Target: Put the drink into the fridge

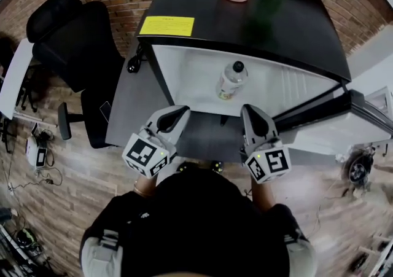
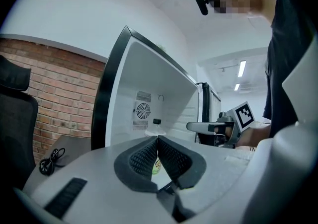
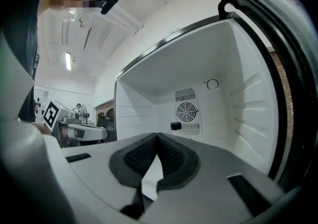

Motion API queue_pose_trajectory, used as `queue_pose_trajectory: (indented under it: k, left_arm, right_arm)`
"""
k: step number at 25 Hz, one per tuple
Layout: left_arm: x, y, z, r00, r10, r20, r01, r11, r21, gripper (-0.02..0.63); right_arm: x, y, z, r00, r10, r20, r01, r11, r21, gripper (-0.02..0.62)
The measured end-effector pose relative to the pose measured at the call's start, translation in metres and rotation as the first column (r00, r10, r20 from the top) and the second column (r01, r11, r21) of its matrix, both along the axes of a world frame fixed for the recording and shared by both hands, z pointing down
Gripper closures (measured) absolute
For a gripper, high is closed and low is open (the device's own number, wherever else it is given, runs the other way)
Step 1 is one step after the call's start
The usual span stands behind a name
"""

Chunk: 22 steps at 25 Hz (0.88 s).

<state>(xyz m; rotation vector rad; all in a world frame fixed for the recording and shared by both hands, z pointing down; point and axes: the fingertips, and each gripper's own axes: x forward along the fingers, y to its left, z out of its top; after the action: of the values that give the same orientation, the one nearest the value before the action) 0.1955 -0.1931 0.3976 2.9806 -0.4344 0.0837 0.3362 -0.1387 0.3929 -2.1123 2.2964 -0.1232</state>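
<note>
- While a black office chair point(image 1: 73, 42) stands far left, a black cable point(image 1: 134, 64) lies on the grey desk point(image 1: 126, 104) beside the fridge point(image 1: 276, 30).
- Left claw point(image 1: 180, 111): jaws together, empty, just before the open fridge.
- Drink bottle point(image 1: 232, 80) stands upright inside the fridge, ahead of and between both claws, touching neither.
- Right claw point(image 1: 249, 111): jaws together, empty; the open door point(image 1: 344, 107) stands to its right.
</note>
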Motion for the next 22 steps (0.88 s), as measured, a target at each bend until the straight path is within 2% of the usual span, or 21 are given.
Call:
queue_pose_trajectory:
  k: [12,22]
  left_arm:
    - [0.009,0.003,0.008,1.000,0.029,0.002,-0.029,0.999,-0.015,0.609]
    - [0.003,0.002,0.006,1.000,0.015,0.009,-0.015,1.000,-0.017,0.609]
  right_arm:
    - [0.011,0.015,0.005,0.999,0.049,-0.010,-0.049,0.998,-0.025,0.597]
    - [0.010,0.012,0.002,0.999,0.041,-0.009,-0.041,0.999,-0.021,0.597]
